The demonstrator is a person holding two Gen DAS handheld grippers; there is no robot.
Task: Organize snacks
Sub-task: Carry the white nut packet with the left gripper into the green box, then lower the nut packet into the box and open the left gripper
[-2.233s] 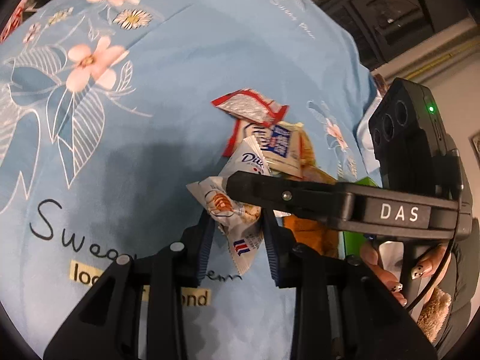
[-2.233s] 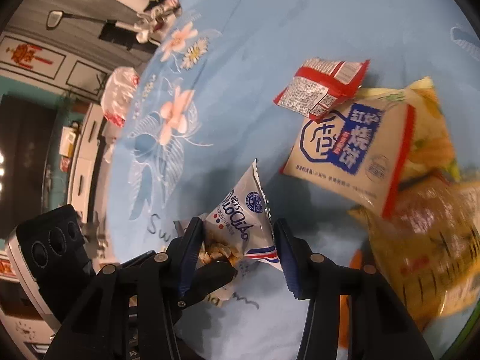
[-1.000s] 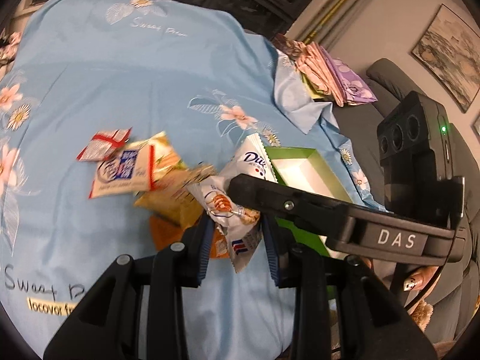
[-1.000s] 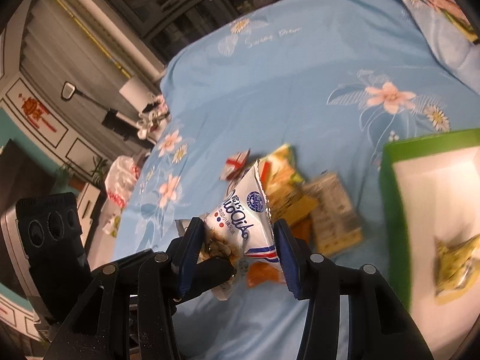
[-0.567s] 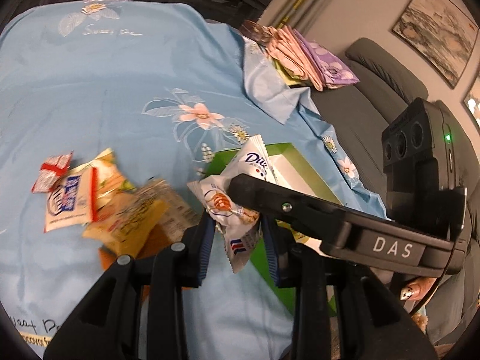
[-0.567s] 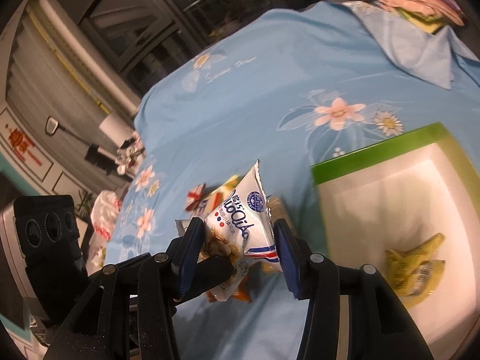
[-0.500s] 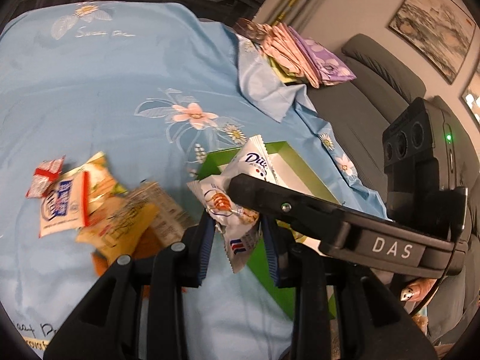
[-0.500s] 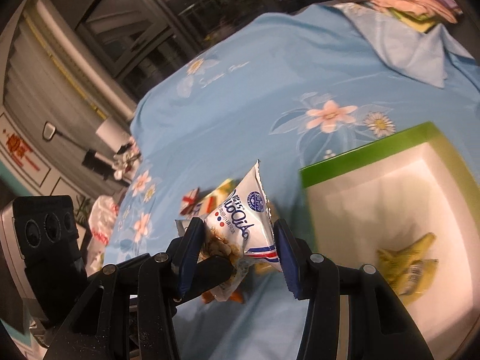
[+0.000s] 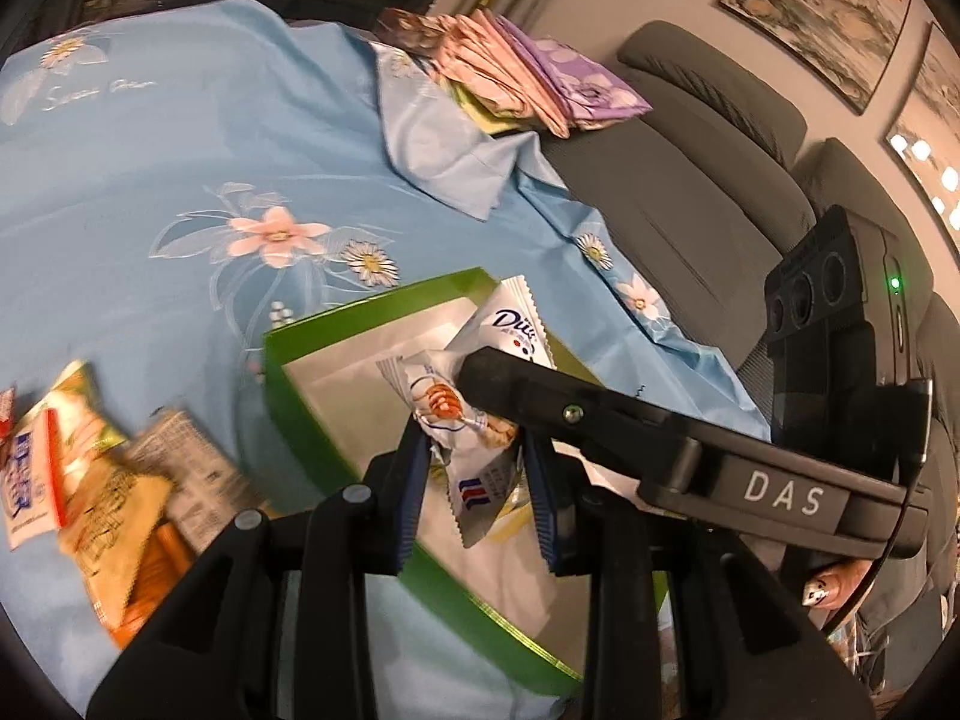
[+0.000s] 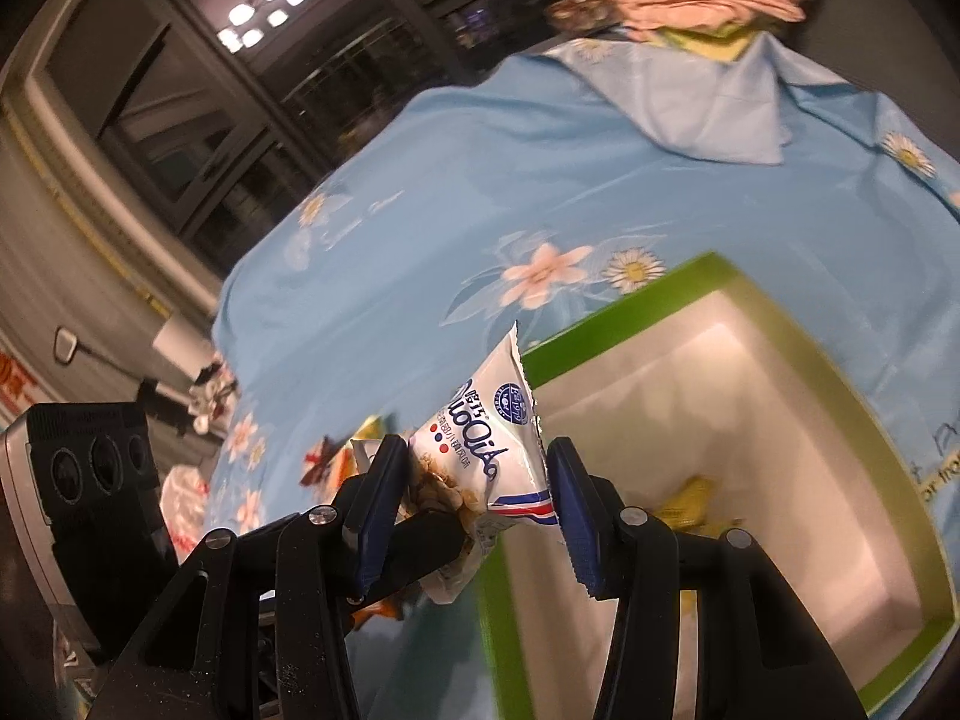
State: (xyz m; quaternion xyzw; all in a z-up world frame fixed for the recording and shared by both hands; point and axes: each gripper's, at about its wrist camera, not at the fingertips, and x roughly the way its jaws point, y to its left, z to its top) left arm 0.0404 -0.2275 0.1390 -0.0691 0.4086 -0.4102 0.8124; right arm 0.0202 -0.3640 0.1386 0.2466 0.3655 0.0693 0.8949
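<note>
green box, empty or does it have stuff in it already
Not empty. The green box already holds a yellow packet on its white floor, in the right wrist view. The rest of the floor looks bare.

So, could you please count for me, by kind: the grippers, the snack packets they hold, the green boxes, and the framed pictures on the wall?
Grippers: 2, left gripper and right gripper.
Held white snack packets: 2, orange-print packet in the left, blue-lettered packet in the right.
Green box: 1.
Framed pictures: 2.
Total: 7.
</note>
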